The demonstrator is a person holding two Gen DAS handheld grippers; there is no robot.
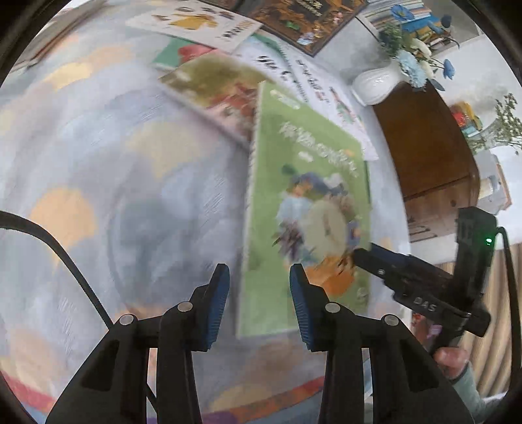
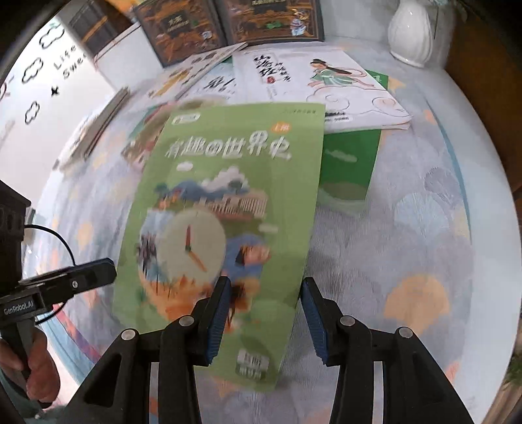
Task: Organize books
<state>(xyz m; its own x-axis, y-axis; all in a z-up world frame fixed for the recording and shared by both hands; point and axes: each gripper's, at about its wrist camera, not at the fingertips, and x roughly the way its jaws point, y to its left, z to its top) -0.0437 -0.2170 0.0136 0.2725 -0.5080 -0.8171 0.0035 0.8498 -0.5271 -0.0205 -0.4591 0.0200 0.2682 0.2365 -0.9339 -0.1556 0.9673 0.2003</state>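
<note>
A light green book [image 1: 306, 195] [image 2: 228, 182] with a clock on its cover lies face up on the patterned cloth, blurred by motion. My right gripper [image 2: 264, 293] hangs over its near right part with the jaws apart. Its left finger covers the cover and its right finger stands just past the book's right edge. Nothing is pinched. From the left wrist, this gripper [image 1: 359, 254] reaches in over the book's right side. My left gripper [image 1: 259, 293] is open beside the book's left edge, the near left corner showing in its gap. Its tip [image 2: 109, 270] sits just left of the book.
Further books lie overlapping at the back: a white one with a drawn figure [image 2: 319, 88], a dark green one [image 2: 349, 163], dark brown ones [image 2: 228, 26] and an olive one [image 1: 215, 84]. A white vase [image 1: 375, 86] and a wooden cabinet [image 1: 424, 140] stand at the right.
</note>
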